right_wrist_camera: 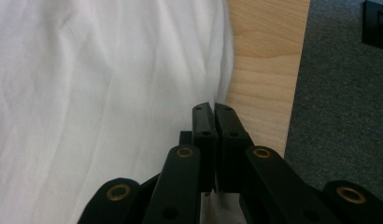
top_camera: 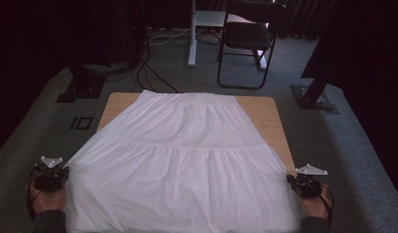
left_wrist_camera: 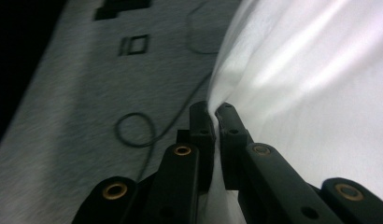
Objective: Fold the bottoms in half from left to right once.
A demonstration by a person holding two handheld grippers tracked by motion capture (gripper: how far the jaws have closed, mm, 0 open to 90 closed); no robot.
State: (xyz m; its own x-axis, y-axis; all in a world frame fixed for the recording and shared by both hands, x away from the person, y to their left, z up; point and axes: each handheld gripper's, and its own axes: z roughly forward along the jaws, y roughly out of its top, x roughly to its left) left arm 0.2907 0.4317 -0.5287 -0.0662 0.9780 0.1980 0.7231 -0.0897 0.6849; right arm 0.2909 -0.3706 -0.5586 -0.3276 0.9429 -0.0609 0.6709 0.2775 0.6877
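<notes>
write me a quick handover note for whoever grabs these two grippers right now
Left hand-held gripper: shut on the left edge of the white skirt, cloth pinched between the jaws.
Right hand-held gripper: shut on the skirt's right edge, beside the bare wood of the table.
Skirt: spread flat on the table, waistband at the far end, hem toward the person, sides hanging past the table edges.
Done: both side edges gripped.
Left: probably a fold or lift; keep both grips closed and move the hands together so the cloth does not slip.
</notes>
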